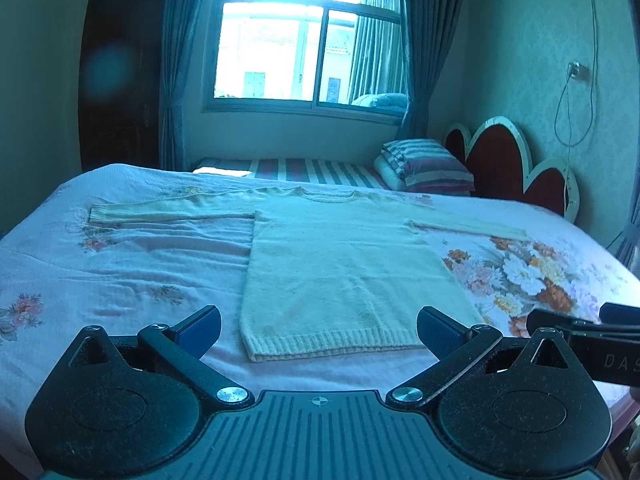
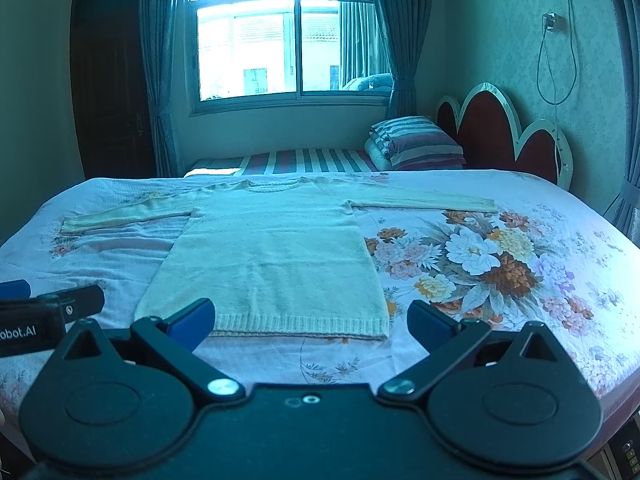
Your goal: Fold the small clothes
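Cream sweater (image 1: 344, 264) lies flat at frame centre on floral bed (image 1: 120, 264), sleeves outstretched. Left claw (image 1: 319, 330) and right claw (image 2: 311, 322) both spread, empty, near hem. Folding not begun; judged next: pinch sleeve, carry inward.

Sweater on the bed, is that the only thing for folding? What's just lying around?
For the job:
cream knit sweater, spread flat
left gripper, open
right gripper, open

Just lying about:
striped folded bedding
floral bedspread
curtains
hanging cable
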